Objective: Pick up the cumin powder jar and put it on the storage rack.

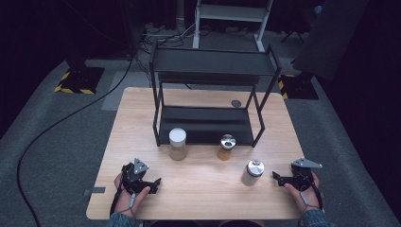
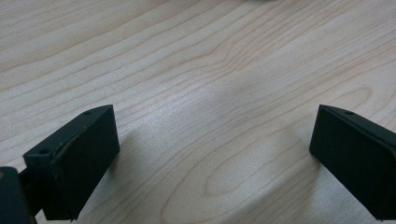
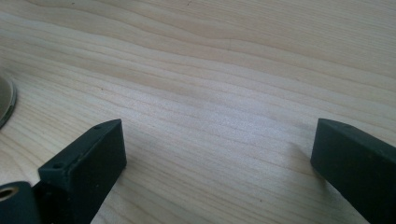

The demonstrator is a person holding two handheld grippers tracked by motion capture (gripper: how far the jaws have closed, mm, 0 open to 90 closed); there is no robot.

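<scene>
Three jars stand on the wooden table (image 1: pixel 198 194): a white-lidded jar (image 1: pixel 178 144) with tan contents, a small amber jar (image 1: pixel 226 147) with a metal lid, and a pale jar (image 1: pixel 252 173) with a silver lid. My left gripper (image 1: pixel 153 183) rests near the front left of the table, open, with bare wood between its jaws (image 2: pixel 215 154). My right gripper (image 1: pixel 279 178) lies at the front right, just right of the pale jar, open over bare wood (image 3: pixel 219 158). A metal rim (image 3: pixel 7 100) shows at the left edge of the right gripper view.
A black two-tier metal shelf (image 1: pixel 208 94) stands at the back middle of the table, with a small dark round disc (image 1: pixel 236 103) beside its right leg. Cables and floor markers lie on the grey carpet beyond.
</scene>
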